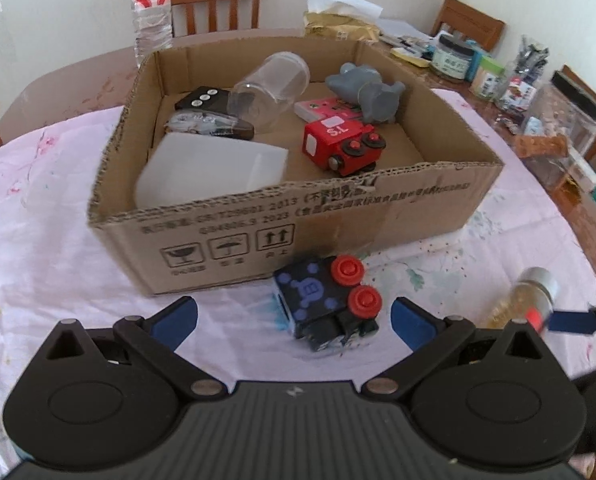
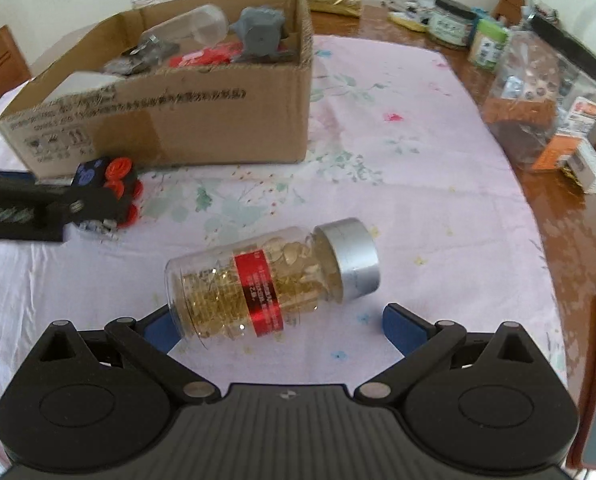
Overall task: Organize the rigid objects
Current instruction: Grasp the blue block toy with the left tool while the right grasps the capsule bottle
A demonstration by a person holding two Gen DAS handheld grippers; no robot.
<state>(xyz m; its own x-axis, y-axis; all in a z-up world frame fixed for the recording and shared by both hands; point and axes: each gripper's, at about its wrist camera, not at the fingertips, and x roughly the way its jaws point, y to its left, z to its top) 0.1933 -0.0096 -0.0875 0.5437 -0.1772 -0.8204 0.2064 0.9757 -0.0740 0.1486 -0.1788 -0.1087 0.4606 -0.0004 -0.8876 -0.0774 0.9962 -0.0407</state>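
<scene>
Pink floral tablecloth (image 2: 398, 168) carried an open brown cardboard box (image 1: 338, 216). Just in front of it lay a black toy train car with red wheels (image 1: 326, 304), between the spread left gripper (image 1: 293, 316). Farther right of the box, the right gripper (image 2: 273, 328), also spread, flanked a clear capsule bottle with a silver cap (image 2: 273, 280) lying on its side.

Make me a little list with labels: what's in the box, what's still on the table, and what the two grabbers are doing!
box: cardboard box, open top
in box: red toy train, grey elephant, clear jar on its side
on table: black toy train, pill bottle lying down
left gripper: open, fingers either side of black toy train
right gripper: open, at pill bottle
</scene>
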